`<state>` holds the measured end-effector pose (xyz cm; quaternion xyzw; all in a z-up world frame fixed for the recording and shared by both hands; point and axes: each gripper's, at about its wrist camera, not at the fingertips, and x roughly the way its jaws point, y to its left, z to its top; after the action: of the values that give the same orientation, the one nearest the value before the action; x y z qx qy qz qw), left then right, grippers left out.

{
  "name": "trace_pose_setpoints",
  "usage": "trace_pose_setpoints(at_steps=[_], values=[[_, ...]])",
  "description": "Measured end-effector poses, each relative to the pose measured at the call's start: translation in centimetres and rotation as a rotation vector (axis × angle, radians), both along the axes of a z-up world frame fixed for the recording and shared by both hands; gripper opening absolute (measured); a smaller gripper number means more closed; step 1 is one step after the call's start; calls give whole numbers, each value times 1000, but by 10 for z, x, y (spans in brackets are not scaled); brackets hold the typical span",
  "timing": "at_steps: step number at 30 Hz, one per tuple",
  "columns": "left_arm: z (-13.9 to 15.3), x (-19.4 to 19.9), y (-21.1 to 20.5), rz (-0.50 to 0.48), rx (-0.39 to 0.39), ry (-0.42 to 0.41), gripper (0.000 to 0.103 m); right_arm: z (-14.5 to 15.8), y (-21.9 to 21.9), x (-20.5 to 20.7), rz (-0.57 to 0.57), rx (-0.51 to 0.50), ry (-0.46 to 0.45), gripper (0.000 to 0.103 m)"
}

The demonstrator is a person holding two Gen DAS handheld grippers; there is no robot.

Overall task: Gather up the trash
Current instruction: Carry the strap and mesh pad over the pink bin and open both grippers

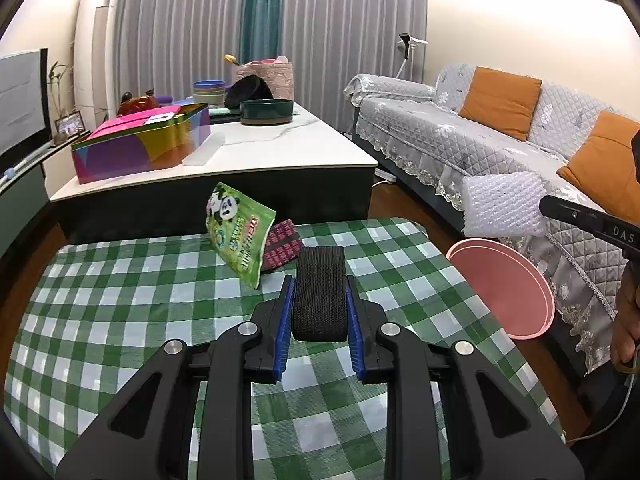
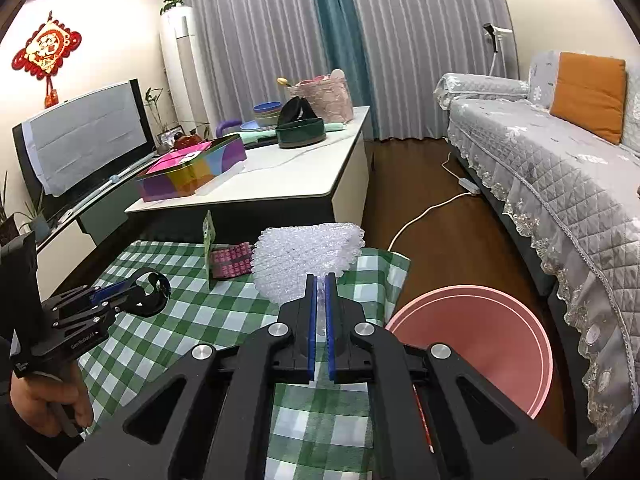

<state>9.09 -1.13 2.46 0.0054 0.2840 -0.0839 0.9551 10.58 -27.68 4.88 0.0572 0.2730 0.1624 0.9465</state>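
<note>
Left tongs (image 1: 320, 300) tilted downward over the green-and-white checked counter (image 1: 120, 300), blue pads pinching a loop of black woven elastic band (image 1: 320, 292), long axis running straight ahead from the jaws. Right tongs (image 2: 319, 280) likewise angled down, pressed nearly together on a crumpled sheet of clear bubble wrap (image 2: 308, 256) fanning forward. Round pink plastic bin (image 2: 480, 344) on the floor beside the counter. Green panda snack bag (image 1: 240, 232) upright on the counter, tilted

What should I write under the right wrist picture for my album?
Right tongs pinch a wad of bubble wrap over the checked tablecloth, with the pink bin waiting beside.
</note>
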Motion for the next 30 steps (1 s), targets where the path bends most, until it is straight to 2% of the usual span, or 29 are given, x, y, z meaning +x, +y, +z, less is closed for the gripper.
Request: trace_pose_setpoints(at_steps=[19,30], values=[[-4,5,-8,-15,-6,3,24,1,-12,2,-55,-8,4,4],[-4,12,-40,-53,-4,-8,24,2,-35,-3,-146,-52,-24,4]])
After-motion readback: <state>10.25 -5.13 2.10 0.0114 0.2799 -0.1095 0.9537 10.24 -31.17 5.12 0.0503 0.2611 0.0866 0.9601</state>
